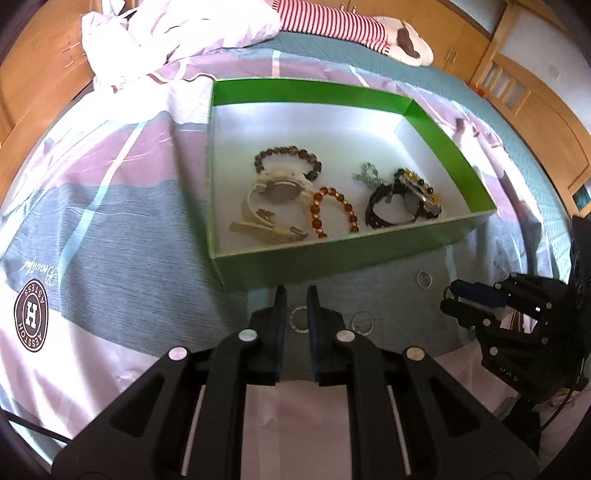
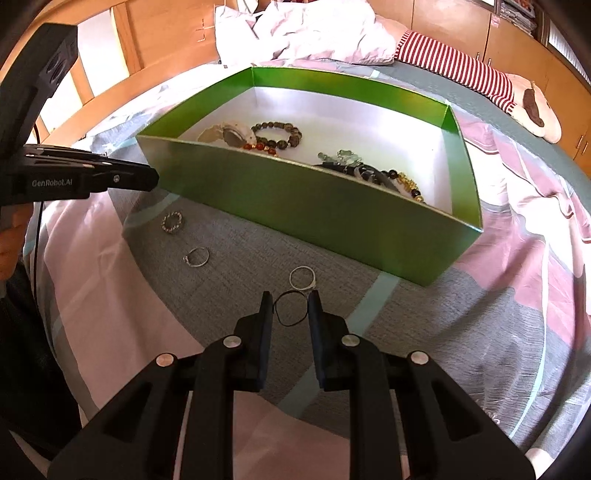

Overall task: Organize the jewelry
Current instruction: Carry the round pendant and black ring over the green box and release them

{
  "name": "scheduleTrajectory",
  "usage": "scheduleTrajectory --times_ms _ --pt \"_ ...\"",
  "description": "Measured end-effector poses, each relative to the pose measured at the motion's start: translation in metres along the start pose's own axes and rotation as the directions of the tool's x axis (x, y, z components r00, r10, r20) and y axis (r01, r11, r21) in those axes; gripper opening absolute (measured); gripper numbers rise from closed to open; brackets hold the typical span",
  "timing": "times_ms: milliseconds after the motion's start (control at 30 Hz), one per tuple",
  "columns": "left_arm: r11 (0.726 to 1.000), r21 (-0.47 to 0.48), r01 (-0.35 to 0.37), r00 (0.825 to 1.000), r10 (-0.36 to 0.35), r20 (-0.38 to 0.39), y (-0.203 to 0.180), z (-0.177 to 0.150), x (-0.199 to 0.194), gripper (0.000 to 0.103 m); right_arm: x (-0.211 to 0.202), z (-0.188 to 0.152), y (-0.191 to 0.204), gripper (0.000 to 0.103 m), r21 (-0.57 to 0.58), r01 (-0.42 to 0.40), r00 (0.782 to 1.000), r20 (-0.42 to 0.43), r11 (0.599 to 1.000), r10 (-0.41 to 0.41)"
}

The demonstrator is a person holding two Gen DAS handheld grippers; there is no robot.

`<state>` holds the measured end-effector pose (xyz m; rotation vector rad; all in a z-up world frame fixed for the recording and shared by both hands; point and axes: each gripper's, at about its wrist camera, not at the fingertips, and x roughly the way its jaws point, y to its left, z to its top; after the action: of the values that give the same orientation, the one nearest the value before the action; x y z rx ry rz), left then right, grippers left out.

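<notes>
Left gripper (image 1: 296, 295) closed, empty, at 6 o'clock of green box (image 1: 332, 254). Right gripper (image 2: 290, 301) clamped on thin black loop (image 2: 291, 308). Three rings on bedspread (image 2: 480, 295), nearest ring (image 2: 303, 277) at loop's 12 o'clock.

A patchwork bedspread (image 2: 498, 295) of pink, grey and pale blue lies under and all around the tool; a crumpled white duvet (image 2: 306, 29) is heaped far ahead; a red-and-white striped plush toy (image 2: 461, 62) lies ahead to the right; wooden cabinets (image 1: 535, 122) stand beyond.
</notes>
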<state>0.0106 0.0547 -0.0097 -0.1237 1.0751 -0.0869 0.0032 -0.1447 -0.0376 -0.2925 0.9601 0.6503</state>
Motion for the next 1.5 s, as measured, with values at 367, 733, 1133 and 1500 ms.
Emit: scheduleTrajectory --times_ms 367,733,1133,1500 --pt "0.989 0.11 -0.094 0.989 0.105 -0.101 -0.026 -0.017 0.045 0.033 0.008 0.0 0.001 0.02 0.001 -0.004 1.0 -0.023 1.0 0.004" --pt "0.987 0.112 -0.114 0.989 0.123 -0.079 -0.028 -0.017 0.033 0.021 0.007 0.001 0.006 0.02 -0.004 -0.001 1.0 -0.014 1.0 0.001" --pt "0.996 0.086 0.016 0.988 -0.029 0.15 -0.026 0.036 -0.053 0.021 -0.049 0.053 -0.019 0.02 0.085 -0.023 0.974 0.224 0.996 0.004" --pt "0.998 0.031 -0.05 0.987 0.044 0.154 -0.014 0.08 -0.004 0.057 -0.015 0.072 -0.054 0.053 0.226 0.003 0.976 0.213 0.974 -0.052"
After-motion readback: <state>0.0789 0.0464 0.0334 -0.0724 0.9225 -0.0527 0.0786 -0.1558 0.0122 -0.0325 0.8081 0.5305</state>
